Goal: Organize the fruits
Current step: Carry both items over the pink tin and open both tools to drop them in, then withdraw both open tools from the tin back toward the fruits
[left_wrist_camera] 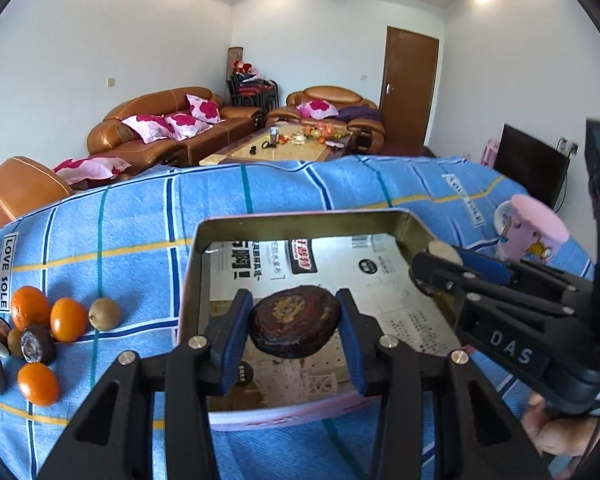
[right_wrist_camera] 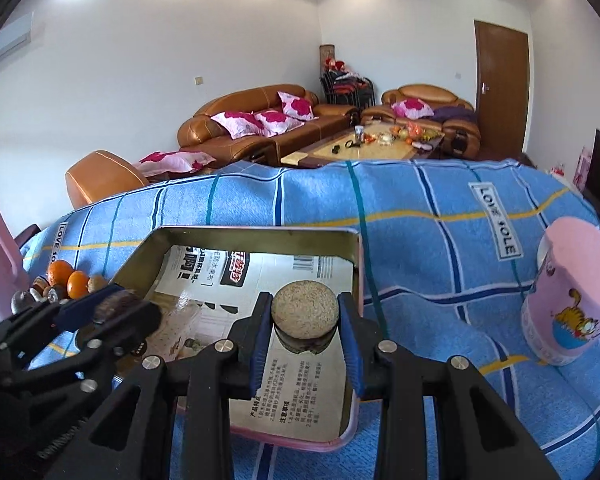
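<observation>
- Over the open tin, the left tool grips a dark round fruit between its blue pads.
- Above the tin's right part, the right tool is clamped on a tan-topped fruit.
- Left of the tin, oranges and dark fruits lie on the blue checked cloth.
- Right of the tin stands a pink cup.

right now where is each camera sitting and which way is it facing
Left wrist: sits on the left gripper, looking along its fingers, down into the tin tray; shows its jaws shut on a dark round fruit, the right gripper and a hand.
Right wrist: sits on the right gripper, facing likewise; shows its jaws shut on a tan-topped piece and the left gripper.
Shared: tray, blue cloth, pink cup, oranges.
</observation>
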A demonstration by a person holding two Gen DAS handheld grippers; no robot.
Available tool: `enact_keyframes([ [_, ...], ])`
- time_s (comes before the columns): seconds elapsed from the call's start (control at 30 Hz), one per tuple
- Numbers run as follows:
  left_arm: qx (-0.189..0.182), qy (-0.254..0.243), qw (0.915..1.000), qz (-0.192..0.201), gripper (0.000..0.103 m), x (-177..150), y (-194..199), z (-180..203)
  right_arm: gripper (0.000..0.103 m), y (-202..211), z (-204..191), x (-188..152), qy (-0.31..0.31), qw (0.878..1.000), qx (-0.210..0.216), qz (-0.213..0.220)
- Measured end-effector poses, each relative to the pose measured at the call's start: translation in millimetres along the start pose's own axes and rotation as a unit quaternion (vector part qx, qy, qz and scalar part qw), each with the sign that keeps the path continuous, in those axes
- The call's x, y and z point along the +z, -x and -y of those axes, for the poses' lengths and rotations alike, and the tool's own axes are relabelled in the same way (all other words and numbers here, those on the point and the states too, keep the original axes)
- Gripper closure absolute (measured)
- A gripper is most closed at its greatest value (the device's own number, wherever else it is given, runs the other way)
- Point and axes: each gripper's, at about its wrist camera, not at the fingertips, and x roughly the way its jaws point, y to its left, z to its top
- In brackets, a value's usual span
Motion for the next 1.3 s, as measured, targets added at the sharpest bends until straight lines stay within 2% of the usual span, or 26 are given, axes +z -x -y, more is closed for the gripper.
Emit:
enact_keyframes([
  [0.3,0.007,-0.015,0.9995,-0.027,0.058,-2,-9,6,0.068,-10,-12,-4,0.015,1.0,0.001,-0.02],
  [0.57,0.012,-0.023,0.9994,-0.022,0.057,-3,-8,8,0.068,-8,-8,-5,0.0,1.0,0.015,-0.016],
  [0.67,0.024,-0.013,0.9996,-0.01,0.046,-3,-2,4,0.068,-6,-5,-3,-0.015,0.999,0.028,-0.014],
  [0.7,0.034,-0.005,0.9994,-0.004,0.034,-3,0,1,0.068,-4,-3,-3,-0.023,0.999,0.033,-0.008],
  [0.73,0.04,0.001,0.9992,0.001,0.018,-3,2,-1,0.068,-2,-2,-2,-0.028,0.999,0.036,-0.002],
  [0.8,0.036,0.01,0.9992,0.018,0.001,-3,8,-3,0.062,6,2,-1,-0.041,0.998,0.051,0.02],
  [0.87,0.034,0.004,0.9986,0.041,0.001,-2,17,0,0.039,14,3,0,-0.047,0.996,0.057,0.043],
  [0.93,0.038,-0.016,0.9975,0.057,0.0,-1,23,7,0.033,24,2,1,-0.047,0.995,0.054,0.076],
  [1.03,0.056,-0.025,0.9953,0.075,0.0,-1,29,10,0.033,33,0,4,-0.039,0.993,0.038,0.106],
  [1.1,0.07,-0.024,0.9943,0.078,0.0,2,31,7,0.033,40,0,4,-0.034,0.991,0.012,0.131],
  [1.3,0.078,0.024,0.9947,0.063,0.0,9,34,-18,0.033,50,1,0,-0.02,0.984,-0.033,0.176],
])
